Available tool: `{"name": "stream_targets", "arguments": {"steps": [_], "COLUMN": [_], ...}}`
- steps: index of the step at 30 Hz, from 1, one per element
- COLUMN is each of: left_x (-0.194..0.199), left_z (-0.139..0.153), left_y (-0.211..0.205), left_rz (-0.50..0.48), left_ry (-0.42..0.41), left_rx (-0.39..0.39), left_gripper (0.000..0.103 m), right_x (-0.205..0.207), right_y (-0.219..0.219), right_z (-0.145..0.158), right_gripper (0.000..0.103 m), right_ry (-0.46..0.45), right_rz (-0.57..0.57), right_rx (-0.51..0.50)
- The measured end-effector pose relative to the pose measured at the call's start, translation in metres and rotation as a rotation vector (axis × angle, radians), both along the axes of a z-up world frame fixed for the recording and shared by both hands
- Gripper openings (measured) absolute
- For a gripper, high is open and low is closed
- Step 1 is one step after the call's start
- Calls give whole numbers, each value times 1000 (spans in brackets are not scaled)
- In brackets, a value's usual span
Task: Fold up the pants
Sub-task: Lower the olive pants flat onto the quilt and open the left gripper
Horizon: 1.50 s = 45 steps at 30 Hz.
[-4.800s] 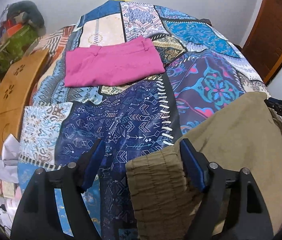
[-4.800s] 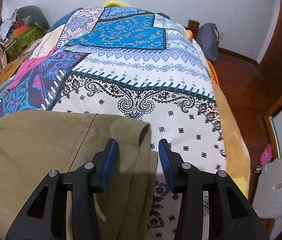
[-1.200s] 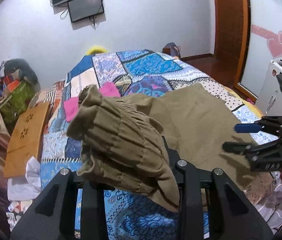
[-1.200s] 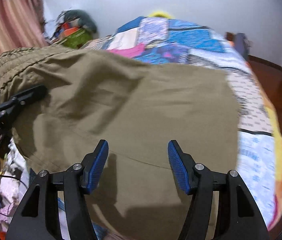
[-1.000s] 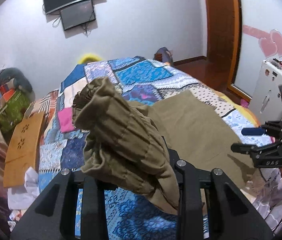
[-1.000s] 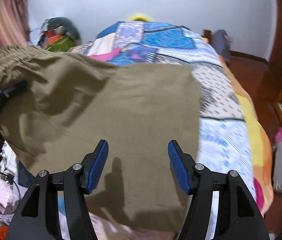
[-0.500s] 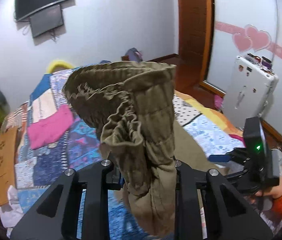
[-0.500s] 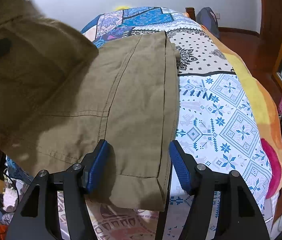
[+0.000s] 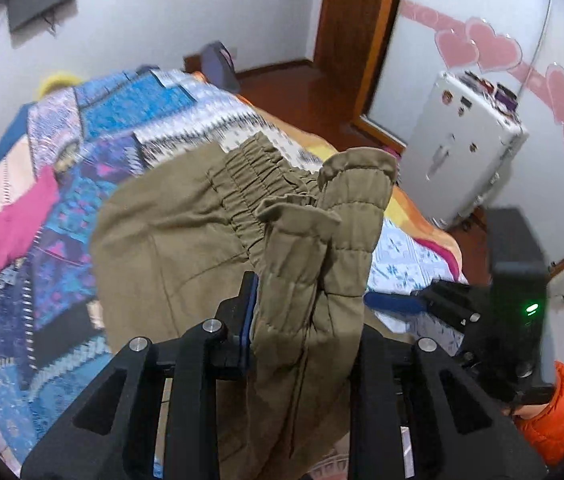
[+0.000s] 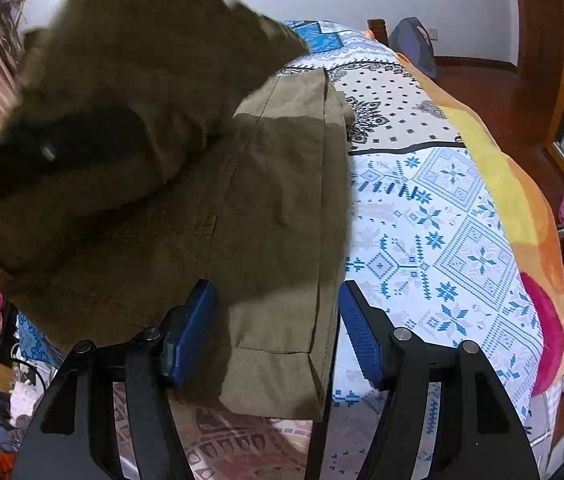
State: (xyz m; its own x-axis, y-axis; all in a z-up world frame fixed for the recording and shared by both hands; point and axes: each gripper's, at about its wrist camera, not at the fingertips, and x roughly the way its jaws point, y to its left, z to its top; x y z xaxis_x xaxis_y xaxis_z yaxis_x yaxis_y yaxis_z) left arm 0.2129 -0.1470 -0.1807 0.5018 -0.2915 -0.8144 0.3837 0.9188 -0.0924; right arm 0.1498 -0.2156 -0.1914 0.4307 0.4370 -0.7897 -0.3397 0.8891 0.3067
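Far left, left wrist view: pink garment (image 9: 18,224) flat on the patchwork bedspread (image 9: 130,108), well apart from the work. Middle: olive pants (image 9: 170,232) spread over the bedspread, elastic waistband bunched and lifted clear of the bed. Left gripper (image 9: 306,308) clamped on that gathered waistband, cloth packed between the jaws and draped down over the near side; jaws narrowed a little further on the cloth in the last second. To the right: right gripper (image 9: 394,304), one blue pad showing, low over the bedspread beside the pants; orange sleeve (image 9: 558,412) behind it. Farther right: white cabinet (image 9: 466,160) by the wall, pink hearts (image 9: 482,48) above.

Right wrist view, left side: lifted pants (image 10: 274,208) fabric hanging blurred and dark, left gripper's black body behind it. Centre: hem end of the leg lying flat near the bed's edge. Right gripper (image 10: 278,332) jaws apart, gripping nothing, blue pads on either side of the hem corner, not pressing. Right: white-and-blue patterned bedspread (image 10: 454,240), orange border, wooden floor (image 10: 494,80).
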Motion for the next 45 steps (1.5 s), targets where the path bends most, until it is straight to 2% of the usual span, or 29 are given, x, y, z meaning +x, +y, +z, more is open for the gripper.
{"name": "stream_targets", "arguments": {"steps": [4,10,12,14,18,26,31,35,40,42,45], "left_x": [3,3,0,-5,-11,-35,-37,-33,-34,-39,-45], "left_z": [-18,-35,-32,-27,-22,5,13,0,-27,-31,-28], "left_y": [-10,-16,-19,-19,-10,8,27,41,58,59,58], "left_rz": [-22,-38,-51,-52,-51,-82,-39,29,48,38,14], "left_ry": [54,109,107,95,123,98,56,27,68,49,20], "left_rx": [14,23,33,43,-11,-93,-43,66,91,116,137], "left_gripper": [25,34,38,39,43,51,51,51,51,51,51], "right_x": [-2,-4,-5,-6,-6,-2,0,2,7,7,3], "right_y": [-11,-40,-47,-54,-62,-55,-38,-20,0,2,-7], "right_z": [9,25,30,37,51,73,78,70,36,20,5], "right_gripper": [61,61,61,61,61,61,61,61,61,61,61], "right_ry": [-29,-68,-80,-97,-140,-210,-232,-217,-138,-93,-43], "right_rz": [-7,-73,-96,-119,-141,-129,-93,-52,-2,3,-17], "right_rx": [-50,-82,-85,-82,-85,-74,-54,-27,-29,-37,31]}}
